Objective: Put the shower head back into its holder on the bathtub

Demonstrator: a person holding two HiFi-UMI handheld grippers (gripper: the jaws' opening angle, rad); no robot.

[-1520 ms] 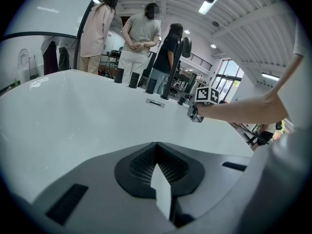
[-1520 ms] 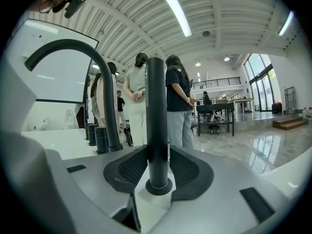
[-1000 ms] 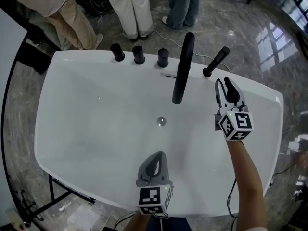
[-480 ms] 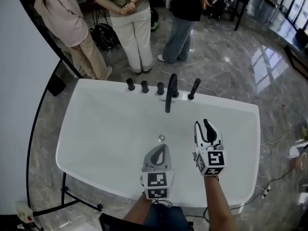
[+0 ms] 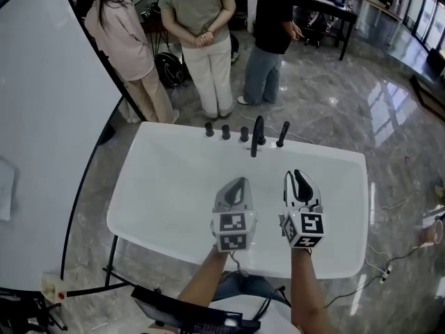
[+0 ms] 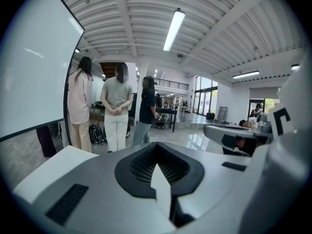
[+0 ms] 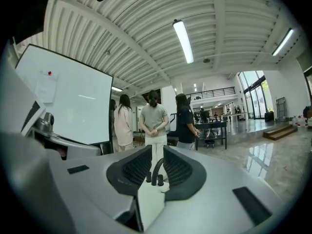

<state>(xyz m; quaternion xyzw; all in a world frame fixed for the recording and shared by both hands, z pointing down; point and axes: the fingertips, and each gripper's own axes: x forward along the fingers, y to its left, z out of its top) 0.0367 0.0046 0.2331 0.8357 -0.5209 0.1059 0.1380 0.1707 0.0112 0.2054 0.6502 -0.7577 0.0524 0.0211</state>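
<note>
Knobs (image 5: 225, 131) three, seemingly; left hand-held gripper (image 5: 238, 183) closed; right hand-held gripper (image 5: 300, 176) just closing, empty.

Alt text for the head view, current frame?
The left gripper, shut, and the right gripper, slightly open and empty with jaws just closing, hover above a white rounded bathtub. On its far rim stand a black curved spout, a black stick shower head and three black knobs; three people stand beyond.

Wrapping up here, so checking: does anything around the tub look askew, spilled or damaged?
Nothing stands out. The shower head stands in place on the bathtub rim, beside the faucet and three knobs; no spill or damage shows.
</note>
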